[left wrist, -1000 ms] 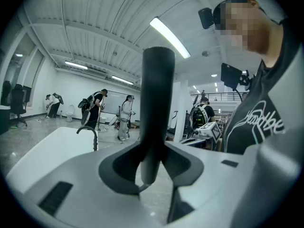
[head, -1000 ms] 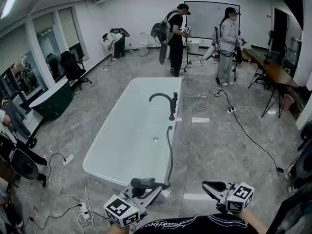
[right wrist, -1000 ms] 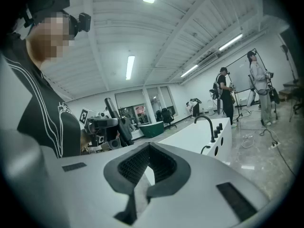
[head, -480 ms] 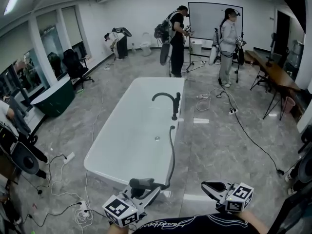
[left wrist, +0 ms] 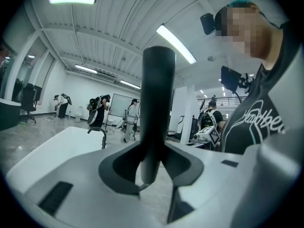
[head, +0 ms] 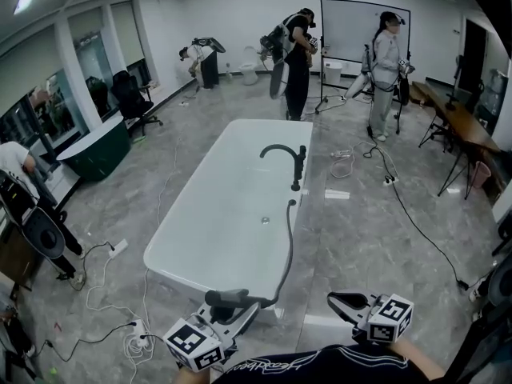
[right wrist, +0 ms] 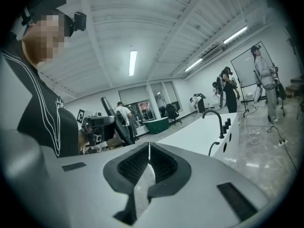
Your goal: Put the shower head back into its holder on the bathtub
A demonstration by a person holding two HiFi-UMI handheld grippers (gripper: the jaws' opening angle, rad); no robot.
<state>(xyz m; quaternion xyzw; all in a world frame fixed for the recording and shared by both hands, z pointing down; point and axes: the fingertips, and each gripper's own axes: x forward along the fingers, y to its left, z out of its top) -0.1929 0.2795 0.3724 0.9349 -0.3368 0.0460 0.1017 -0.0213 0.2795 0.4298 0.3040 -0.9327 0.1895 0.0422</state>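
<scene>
Shower head (head: 226, 298), matte black cylinder, clamped in left gripper (head: 238, 312), lower centre; right gripper (head: 342, 301) closed, empty; tub (head: 210, 214) glossy white.

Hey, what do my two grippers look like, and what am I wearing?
Both the left gripper and right gripper are light grey plastic with dark, notched jaw linings. Each carries a white cube printed with black square markers. You wear a dark top with white lettering.
</scene>
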